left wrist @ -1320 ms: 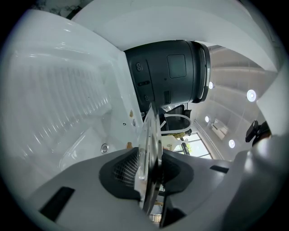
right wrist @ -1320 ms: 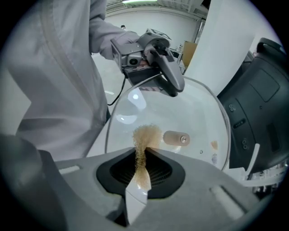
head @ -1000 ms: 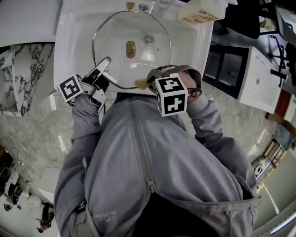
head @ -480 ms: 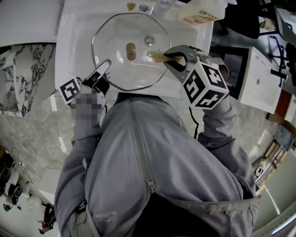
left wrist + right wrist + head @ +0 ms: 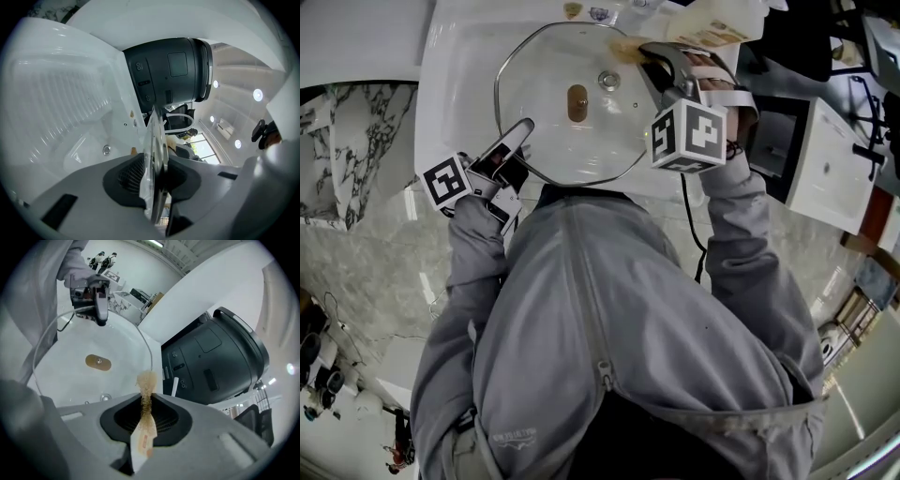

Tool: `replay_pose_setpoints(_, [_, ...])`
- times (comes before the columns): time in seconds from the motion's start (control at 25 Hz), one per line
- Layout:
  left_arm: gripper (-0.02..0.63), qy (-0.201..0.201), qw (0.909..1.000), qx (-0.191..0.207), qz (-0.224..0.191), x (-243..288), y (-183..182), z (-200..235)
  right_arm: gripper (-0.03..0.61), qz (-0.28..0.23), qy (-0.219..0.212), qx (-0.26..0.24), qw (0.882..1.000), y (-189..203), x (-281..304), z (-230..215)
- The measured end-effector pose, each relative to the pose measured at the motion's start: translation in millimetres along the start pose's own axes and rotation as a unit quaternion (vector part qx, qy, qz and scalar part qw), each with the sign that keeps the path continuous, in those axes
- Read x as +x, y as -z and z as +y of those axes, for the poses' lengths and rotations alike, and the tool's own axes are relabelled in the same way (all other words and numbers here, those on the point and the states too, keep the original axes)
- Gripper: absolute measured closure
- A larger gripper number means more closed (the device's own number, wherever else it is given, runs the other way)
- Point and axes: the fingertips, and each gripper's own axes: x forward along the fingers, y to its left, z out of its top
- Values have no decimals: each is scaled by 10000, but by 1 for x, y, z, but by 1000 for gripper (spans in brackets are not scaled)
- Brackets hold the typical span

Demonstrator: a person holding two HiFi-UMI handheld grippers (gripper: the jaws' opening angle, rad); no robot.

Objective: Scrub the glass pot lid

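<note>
Lid: the round glass pot lid (image 5: 558,145) with its metal rim and brown knob (image 5: 577,103) sits over the basin of the white sink (image 5: 450,75) and fills most of it.
Left tongs: and here the left tongs (image 5: 521,129) are at the sink's near edge, pinching the lid's rim, with the glass edge right between the pads (image 5: 157,173).
Right tongs: the right tongs (image 5: 643,52) are up at the sink's far right side, pressed tight on a tan scrubbing sponge (image 5: 146,383).
Sponge: its frayed tip pokes out past the pads, right at the lid's rim.
Appliance: a dark grey rounded appliance (image 5: 211,362) stands just beside the sink.
Person: a grey zip jacket (image 5: 600,319) leans in at the sink's near side.
</note>
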Motion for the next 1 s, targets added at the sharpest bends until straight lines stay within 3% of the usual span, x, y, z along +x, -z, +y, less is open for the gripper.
replay_pose_setpoints(0.16, [535,39,10000,33,14,-1,1,-8,532,171,71,-444,9988,3,22,7])
replay_pose_setpoints(0.44, [534,200,9997,-36,93,0,3,-18,532,575,-325,-1245,9900,18,45,35])
replay_pose_setpoints(0.68, [526,88,9999,-23,120,1,5,-16,532,629,-982,-987,9883,31,42,59])
replay_pose_setpoints(1.0, [518,-8,9999,-150,-55,2,-2,-12,532,773,-1516,-664,9832,44,28,101])
